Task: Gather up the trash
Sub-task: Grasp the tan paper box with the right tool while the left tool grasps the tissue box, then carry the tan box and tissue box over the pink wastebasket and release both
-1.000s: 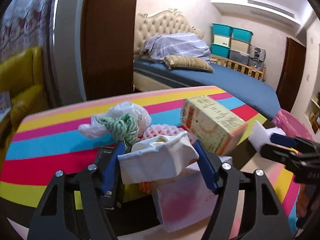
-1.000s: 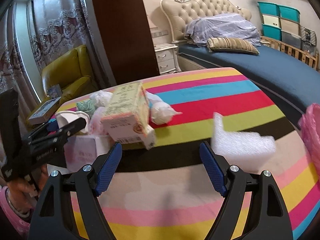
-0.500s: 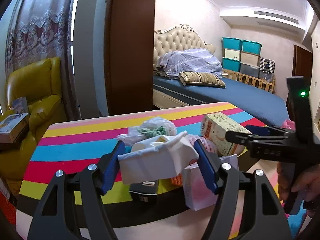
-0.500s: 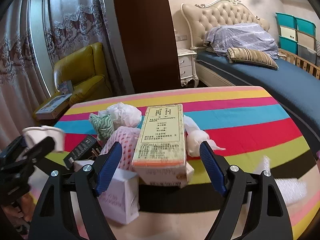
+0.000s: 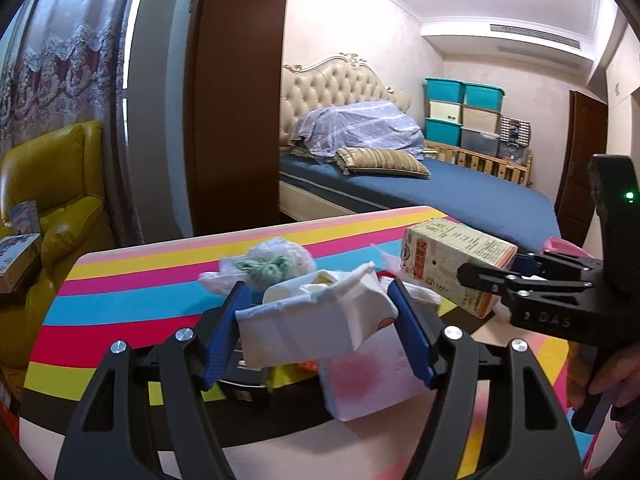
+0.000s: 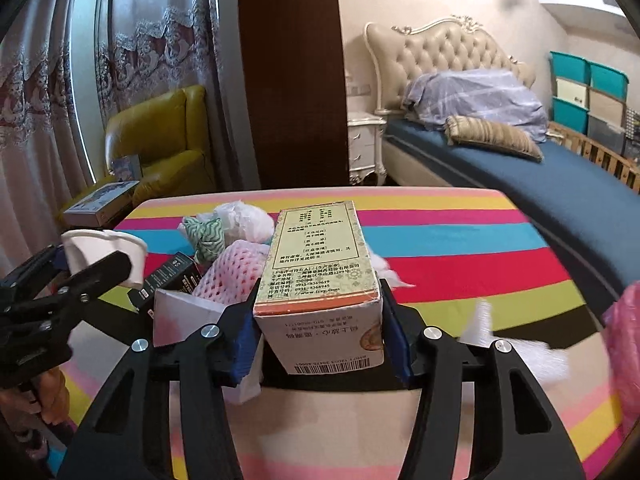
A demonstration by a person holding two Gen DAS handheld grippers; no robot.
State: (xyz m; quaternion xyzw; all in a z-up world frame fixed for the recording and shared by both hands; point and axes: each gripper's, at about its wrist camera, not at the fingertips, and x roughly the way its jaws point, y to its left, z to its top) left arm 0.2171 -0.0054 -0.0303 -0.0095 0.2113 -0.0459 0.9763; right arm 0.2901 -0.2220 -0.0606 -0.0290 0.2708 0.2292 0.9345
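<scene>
Right gripper (image 6: pixel 318 322): jaws closing on the printed carton (image 6: pixel 316 276), which sits between the blue pads; a second ago they stood wide and empty over the striped table (image 6: pixel 460 236), the carton lying off to their left.
Printed carton: lengthwise between the right fingers, barcode end toward the camera; in the left wrist view it appears tilted and raised off the table.
Left gripper (image 5: pixel 316 316): about half open, pads pressed on a crumpled white carton (image 5: pixel 316 320), the same grip as a second ago.
Beyond the left fingers: white-pink box (image 5: pixel 372 376) just below, black box (image 5: pixel 244 388) lower left, green cloth (image 5: pixel 266 266) and clear bag (image 5: pixel 280 250) further out.
Left of the right fingers: pink foam net (image 6: pixel 234 272), now close beside the carton.
Right of the right fingers: white foam piece (image 6: pixel 516 350), blurred, on the table edge; pink bag (image 6: pixel 624 344) beyond.
View change: both cameras sit higher, more of the room showing.
</scene>
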